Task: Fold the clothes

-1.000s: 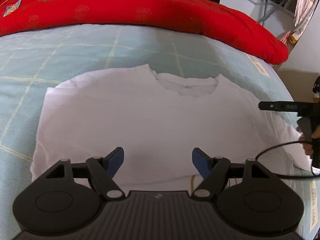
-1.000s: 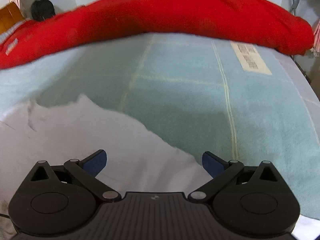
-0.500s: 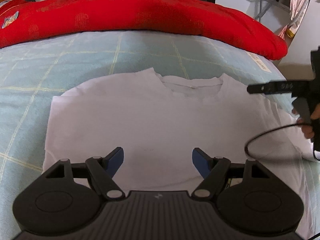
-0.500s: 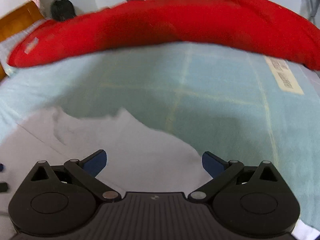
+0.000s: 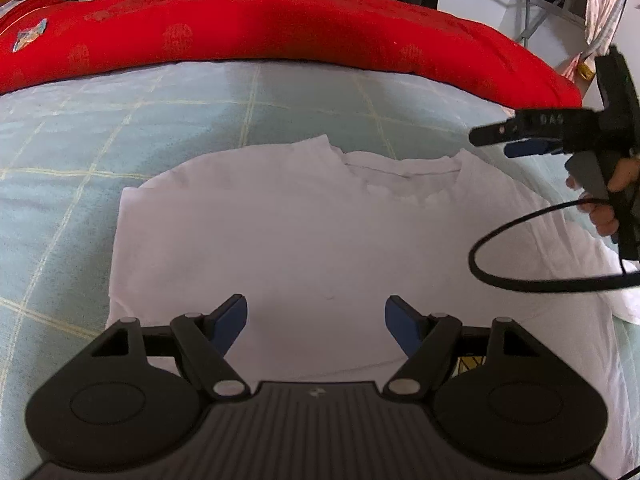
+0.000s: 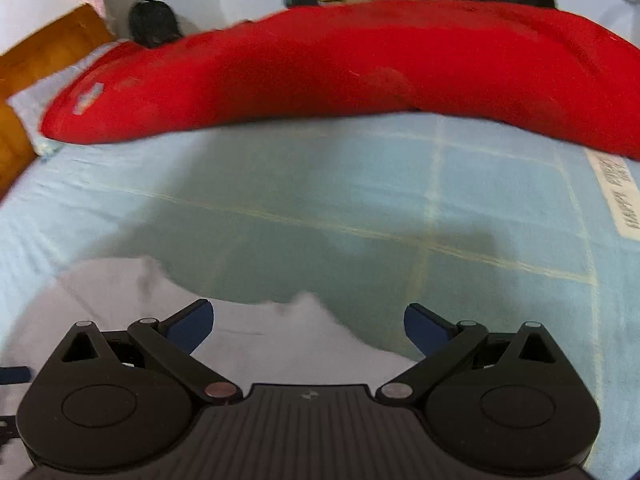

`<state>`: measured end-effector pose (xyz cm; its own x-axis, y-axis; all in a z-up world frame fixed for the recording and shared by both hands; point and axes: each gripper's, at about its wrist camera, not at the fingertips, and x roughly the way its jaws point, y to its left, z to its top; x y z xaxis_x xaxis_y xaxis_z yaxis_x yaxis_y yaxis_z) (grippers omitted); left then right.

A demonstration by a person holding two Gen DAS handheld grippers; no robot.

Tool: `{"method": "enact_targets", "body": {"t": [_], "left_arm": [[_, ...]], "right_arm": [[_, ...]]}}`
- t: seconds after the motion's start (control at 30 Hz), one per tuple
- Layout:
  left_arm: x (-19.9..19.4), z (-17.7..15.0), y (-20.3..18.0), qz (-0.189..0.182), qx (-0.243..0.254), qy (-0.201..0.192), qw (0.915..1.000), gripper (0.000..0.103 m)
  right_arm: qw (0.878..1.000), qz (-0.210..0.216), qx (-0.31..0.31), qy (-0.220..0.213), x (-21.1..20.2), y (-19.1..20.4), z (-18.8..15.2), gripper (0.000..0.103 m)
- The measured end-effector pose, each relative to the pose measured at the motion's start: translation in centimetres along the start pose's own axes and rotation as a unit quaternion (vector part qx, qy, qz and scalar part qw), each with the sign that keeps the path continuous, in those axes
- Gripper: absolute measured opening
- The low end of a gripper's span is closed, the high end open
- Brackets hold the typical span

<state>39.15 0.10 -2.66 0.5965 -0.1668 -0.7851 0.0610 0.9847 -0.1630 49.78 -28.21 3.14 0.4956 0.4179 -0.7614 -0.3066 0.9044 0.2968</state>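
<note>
White cotton T-shirt lay flat on the pale-blue checked bed, collar toward the red quilt. Your left gripper and right gripper hovered w/ jaws spread, empty. Soft, light, prob. floppy; pinch shoulder seam & hem edge.

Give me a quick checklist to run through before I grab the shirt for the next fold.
1. White T-shirt lies flat on the bed sheet: ok.
2. Left claw open and empty: ok.
3. Right claw open and empty: ok.
4. Black cable clear of the shirt: not ok, it loops over the shirt's right side.
5. Red quilt clear of the shirt: ok.
6. Shirt's near hem straight: cannot tell, the claw body hides it.
</note>
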Motion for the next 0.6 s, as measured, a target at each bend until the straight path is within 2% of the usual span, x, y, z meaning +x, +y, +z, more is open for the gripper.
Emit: {"method": "enact_targets", "body": {"t": [0.17, 0.27, 0.33, 0.47, 0.6], "left_arm": [[0.3, -0.3, 0.3, 0.002, 0.008, 0.004, 1.0000, 0.076], [1.0, -0.6, 0.3, 0.006, 0.014, 0.009, 0.9999, 0.076], [1.2, -0.7, 0.1, 0.009, 0.026, 0.005, 0.9996, 0.077], [1.3, -0.8, -0.3, 0.010, 0.040, 0.003, 0.9991, 0.080], [1.2, -0.8, -0.7, 0.008, 0.046, 0.006, 0.9989, 0.080]], "right_arm": [[1.000, 0.013, 0.010, 0.000, 0.5, 0.7, 0.6, 0.103], [1.000, -0.004, 0.004, 0.008, 2.0, 0.8, 0.1, 0.103], [1.000, -0.020, 0.005, -0.004, 2.3, 0.5, 0.4, 0.103], [0.999, -0.027, 0.013, -0.035, 0.5, 0.5, 1.5, 0.103], [0.998, -0.036, 0.000, -0.046, -2.3, 0.7, 1.1, 0.103]]}}
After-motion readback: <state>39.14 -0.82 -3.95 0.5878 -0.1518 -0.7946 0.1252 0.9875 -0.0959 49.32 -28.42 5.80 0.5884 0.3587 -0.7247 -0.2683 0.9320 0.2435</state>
